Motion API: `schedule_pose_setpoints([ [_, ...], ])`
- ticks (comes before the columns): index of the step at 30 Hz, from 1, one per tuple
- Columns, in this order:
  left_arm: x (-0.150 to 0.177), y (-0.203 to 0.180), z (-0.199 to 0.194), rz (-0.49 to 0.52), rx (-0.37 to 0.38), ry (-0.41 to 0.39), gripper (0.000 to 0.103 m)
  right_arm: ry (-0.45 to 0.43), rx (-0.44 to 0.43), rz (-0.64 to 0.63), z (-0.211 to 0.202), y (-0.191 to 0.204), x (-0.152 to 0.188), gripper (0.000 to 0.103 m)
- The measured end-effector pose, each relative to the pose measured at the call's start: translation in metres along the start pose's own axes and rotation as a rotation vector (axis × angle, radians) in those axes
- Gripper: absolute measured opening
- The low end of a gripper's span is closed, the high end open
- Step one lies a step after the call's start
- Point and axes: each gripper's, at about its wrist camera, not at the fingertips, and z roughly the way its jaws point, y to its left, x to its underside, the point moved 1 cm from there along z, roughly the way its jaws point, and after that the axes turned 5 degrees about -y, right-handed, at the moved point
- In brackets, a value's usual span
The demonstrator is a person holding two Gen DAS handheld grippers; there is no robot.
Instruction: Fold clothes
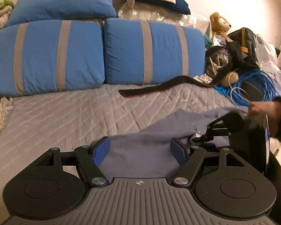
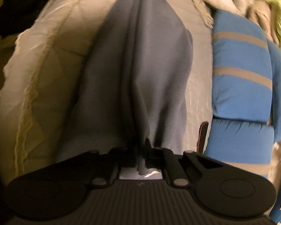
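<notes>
A grey-blue garment (image 1: 149,146) lies on the quilted grey bedspread (image 1: 65,116). My left gripper (image 1: 139,150) hovers just above the garment's near part, open, its blue pads apart and nothing between them. To its right in the left wrist view, my right gripper (image 1: 198,139) is rolled on its side, its tips pinching the cloth, a person's hand (image 1: 262,108) behind it. In the right wrist view, the right gripper (image 2: 141,146) is shut on a bunched fold of the grey-blue garment (image 2: 140,65), which stretches away in pleats.
Blue pillows with grey stripes (image 1: 153,50) line the back of the bed. A dark strap (image 1: 159,90) lies on the bedspread, with a coil of blue cable (image 1: 252,86), a black bag (image 1: 241,45) and a teddy bear (image 1: 220,23) at the right. Piled clothes (image 1: 0,9) sit far left.
</notes>
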Motion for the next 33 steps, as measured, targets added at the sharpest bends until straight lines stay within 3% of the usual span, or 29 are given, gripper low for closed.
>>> schedule_pose_setpoints([
  [3,0.003,-0.003,0.002,0.013,0.012,0.014,0.07,-0.056,0.286,0.002,-0.024,-0.02,-0.005,0.003],
  [5,0.006,-0.005,0.003,0.028,0.009,0.024,0.07,-0.08,0.38,0.084,-0.041,-0.032,-0.008,0.003],
  [10,0.01,-0.011,0.005,0.081,-0.01,0.052,0.07,0.029,0.2,-0.008,-0.026,0.013,0.003,0.003],
  [16,0.015,-0.035,0.01,0.214,-0.048,0.096,0.07,0.051,0.114,0.095,-0.018,0.03,0.001,0.005],
  [17,0.017,-0.042,0.011,0.247,-0.047,0.1,0.07,0.052,0.108,0.11,-0.017,0.03,0.0,0.023],
  [19,0.02,-0.053,0.012,0.293,-0.036,0.106,0.07,0.039,0.073,0.168,-0.022,0.024,0.0,0.039],
  [21,0.024,-0.062,0.012,0.329,-0.021,0.11,0.07,-0.009,0.026,0.265,-0.031,0.017,-0.002,0.061],
  [22,0.027,-0.067,0.012,0.347,-0.013,0.112,0.07,-0.05,-0.005,0.342,-0.037,0.01,0.0,0.063],
  [25,0.031,-0.076,0.011,0.377,0.012,0.113,0.07,-0.125,-0.05,0.602,-0.045,-0.02,0.017,0.065],
  [28,0.033,-0.079,0.01,0.379,0.033,0.111,0.07,-0.139,-0.023,0.841,-0.039,-0.048,0.042,0.065],
  [30,0.034,-0.08,0.01,0.38,0.035,0.113,0.07,-0.13,-0.017,0.943,-0.027,-0.061,0.054,0.065],
  [33,0.035,-0.081,0.013,0.372,0.041,0.117,0.07,-0.12,-0.02,0.981,-0.009,-0.063,0.058,0.065],
])
